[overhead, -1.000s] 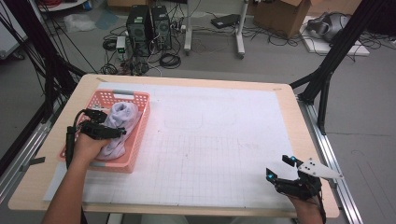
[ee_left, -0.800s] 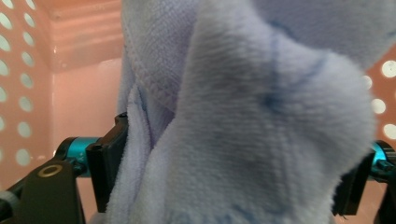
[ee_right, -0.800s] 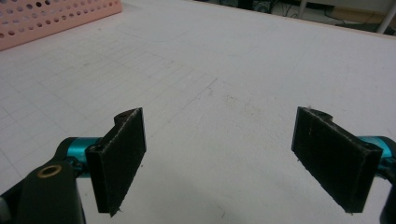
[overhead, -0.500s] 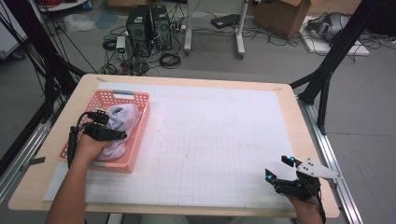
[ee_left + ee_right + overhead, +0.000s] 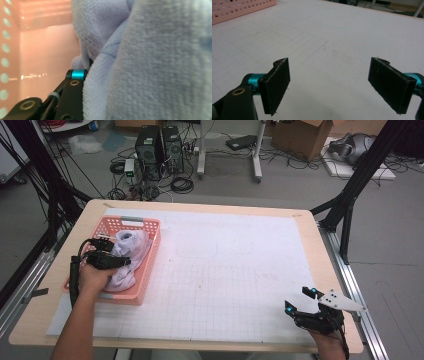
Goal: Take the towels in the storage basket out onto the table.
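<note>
Far left of worktop [image 5: 210,320]: pink perforated plastic basket [image 5: 148,270] standing on the white gridded mat, near the worktop's left edge. Inside the basket: crumpled pale lilac terry-cloth towel [image 5: 127,257], bunched toward the basket's right wall, fully within the rim.

Left tool [image 5: 120,261]: lowered into the basket and pushed into the towel. Jaws just now closing from a wide spread onto a thick fold of cloth. In the left gripper view, towel [image 5: 150,62] packed between the jaws and pressed against the one visible jaw, pink basket wall [image 5: 45,50] behind. Read as clamped on the towel, with a generous bundle of pile between the pads rather than a thin edge.

Compared with one second ago: same hand position over the basket, jaws narrower, towel gathered more tightly under the tool. Meaning for the work: grasp phase judged complete or nearly so; lift out of the basket judged next. Caution: bulky fold liable to slip or trail over the rim on lifting.

Centre: bare mat, faint drawn outline, no objects.

Right: right tool [image 5: 303,301] resting at the near right corner of the worktop, well apart from the basket. Jaws spread wide, nothing between them, only mat [image 5: 332,50] visible beyond.
</note>
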A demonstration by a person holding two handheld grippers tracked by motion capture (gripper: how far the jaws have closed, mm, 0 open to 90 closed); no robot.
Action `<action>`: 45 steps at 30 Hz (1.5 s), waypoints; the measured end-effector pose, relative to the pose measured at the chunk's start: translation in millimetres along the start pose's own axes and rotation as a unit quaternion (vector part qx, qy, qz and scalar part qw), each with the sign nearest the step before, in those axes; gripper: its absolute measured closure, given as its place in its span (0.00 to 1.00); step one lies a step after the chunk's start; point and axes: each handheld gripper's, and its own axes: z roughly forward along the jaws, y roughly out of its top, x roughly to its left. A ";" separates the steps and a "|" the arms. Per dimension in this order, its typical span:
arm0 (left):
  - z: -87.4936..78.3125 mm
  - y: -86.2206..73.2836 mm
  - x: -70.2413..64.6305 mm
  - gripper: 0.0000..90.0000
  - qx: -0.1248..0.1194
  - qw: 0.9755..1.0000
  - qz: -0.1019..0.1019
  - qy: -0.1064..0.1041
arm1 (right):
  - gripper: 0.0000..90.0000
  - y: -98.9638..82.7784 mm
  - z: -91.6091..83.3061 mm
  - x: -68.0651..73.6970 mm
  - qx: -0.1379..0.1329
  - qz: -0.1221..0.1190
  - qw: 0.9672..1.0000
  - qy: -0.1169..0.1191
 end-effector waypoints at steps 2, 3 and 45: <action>-4.6 0.5 0.6 0.68 -0.017 1.000 -0.005 0.006 | 0.19 0.0 0.0 -0.3 0.000 0.002 1.000 0.000; -4.6 0.5 0.6 0.68 -0.017 1.000 -0.005 0.006 | 0.19 0.1 0.0 -0.4 0.000 0.001 1.000 0.000; -98.3 -13.2 -3.7 0.68 -0.405 0.907 0.033 -0.109 | 0.19 0.2 0.8 1.6 0.000 0.000 1.000 -0.003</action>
